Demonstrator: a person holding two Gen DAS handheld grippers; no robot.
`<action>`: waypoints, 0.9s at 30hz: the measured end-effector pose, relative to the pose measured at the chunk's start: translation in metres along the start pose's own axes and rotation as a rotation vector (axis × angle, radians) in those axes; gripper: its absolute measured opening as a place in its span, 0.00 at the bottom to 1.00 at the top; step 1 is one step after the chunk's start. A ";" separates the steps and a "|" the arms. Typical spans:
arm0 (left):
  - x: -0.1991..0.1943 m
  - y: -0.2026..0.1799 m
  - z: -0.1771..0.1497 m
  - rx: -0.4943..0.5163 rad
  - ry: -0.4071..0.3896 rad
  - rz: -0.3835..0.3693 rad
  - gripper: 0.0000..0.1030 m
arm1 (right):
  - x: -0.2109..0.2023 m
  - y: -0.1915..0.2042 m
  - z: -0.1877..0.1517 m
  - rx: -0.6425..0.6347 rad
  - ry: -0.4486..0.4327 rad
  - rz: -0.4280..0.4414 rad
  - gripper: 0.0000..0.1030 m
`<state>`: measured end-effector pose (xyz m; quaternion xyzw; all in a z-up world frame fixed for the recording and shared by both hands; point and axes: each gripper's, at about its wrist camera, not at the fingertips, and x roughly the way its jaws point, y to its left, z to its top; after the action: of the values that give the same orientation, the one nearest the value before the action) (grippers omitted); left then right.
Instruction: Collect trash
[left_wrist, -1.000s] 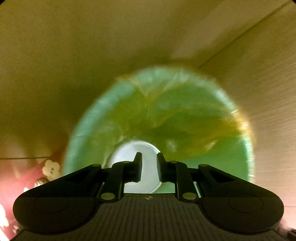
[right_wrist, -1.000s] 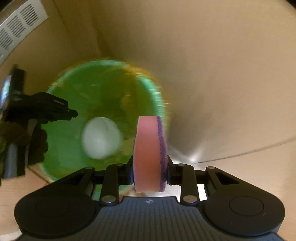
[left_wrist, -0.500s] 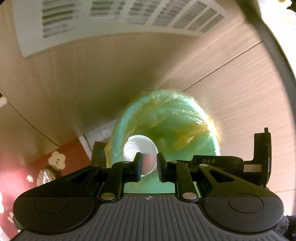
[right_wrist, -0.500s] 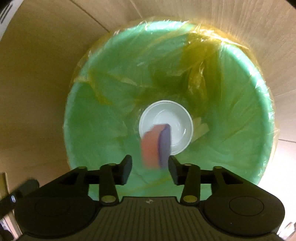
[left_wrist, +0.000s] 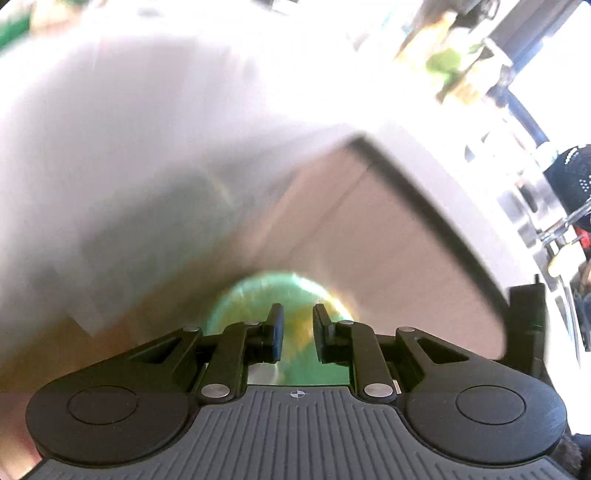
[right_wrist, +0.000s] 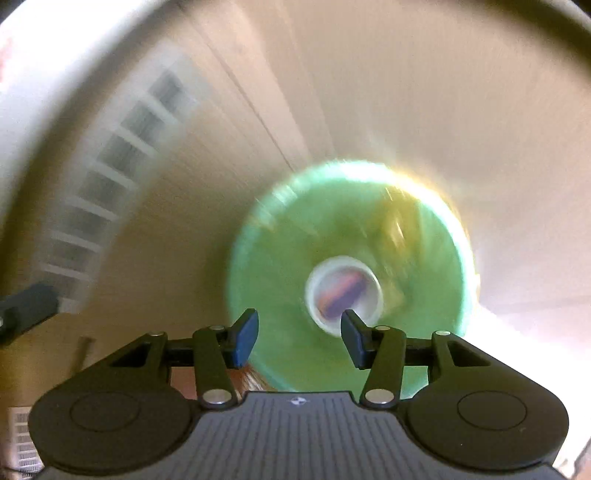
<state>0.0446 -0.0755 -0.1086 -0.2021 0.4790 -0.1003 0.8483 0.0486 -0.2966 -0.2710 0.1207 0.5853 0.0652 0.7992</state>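
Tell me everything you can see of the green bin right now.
The green bin is round, looks plastic, and is seen from above with its mouth open. A thin yellowish liner covers its inside. At the bottom lies a white bowl with a pink and purple sponge in it. The picture is blurred. It stands on a pale wood-look floor. Neither tool touches it.

Both fisheye views are heavily motion-blurred and curved at the edges, with warm dim light below, blown-out white glare above, and only the black tongs (left_wrist: 297, 334) sharp.
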 end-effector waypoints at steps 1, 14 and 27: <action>-0.012 0.001 0.009 0.008 -0.019 0.013 0.19 | -0.019 0.014 0.004 -0.022 -0.045 0.007 0.48; -0.127 0.078 0.065 -0.027 -0.281 0.210 0.19 | -0.131 0.197 0.026 -0.273 -0.366 0.224 0.54; -0.143 0.152 0.069 -0.168 -0.315 0.192 0.19 | -0.100 0.362 0.088 -0.526 -0.406 0.203 0.61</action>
<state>0.0254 0.1297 -0.0328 -0.2389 0.3641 0.0543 0.8986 0.1151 0.0165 -0.0564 -0.0211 0.3626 0.2678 0.8924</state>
